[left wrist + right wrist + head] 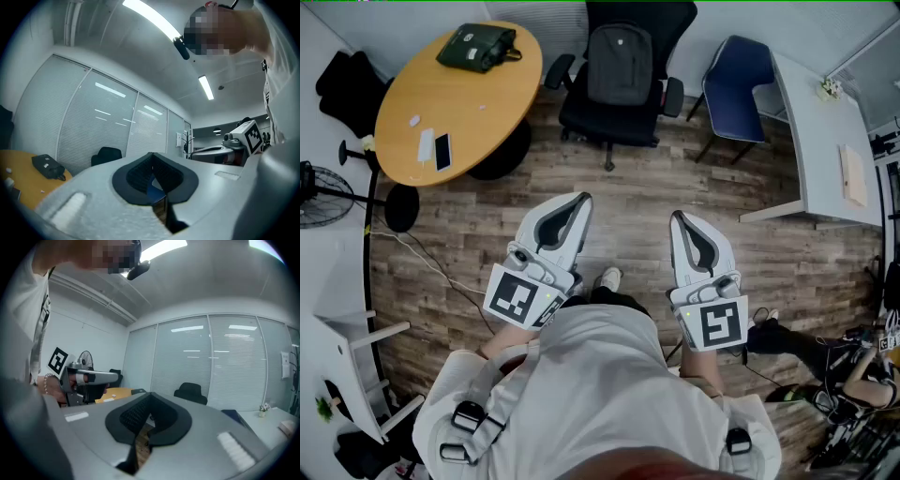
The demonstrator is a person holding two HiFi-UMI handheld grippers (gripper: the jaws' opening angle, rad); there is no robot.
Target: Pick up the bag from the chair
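Grey backpack (619, 64) upright on seat of black office chair (609, 120), against backrest, far side of room. Blue chair (739, 89) just rt of it, by white desk (825, 150). Round wooden table (487, 103) to left w/ dark green bag (478, 47) and phone (442, 150). Left gripper (578, 200) and right gripper (677, 217) side by side over wood floor (628, 187), well apart from chair, both aimed twd it. Jaws of each pressed together, nothing btwn.
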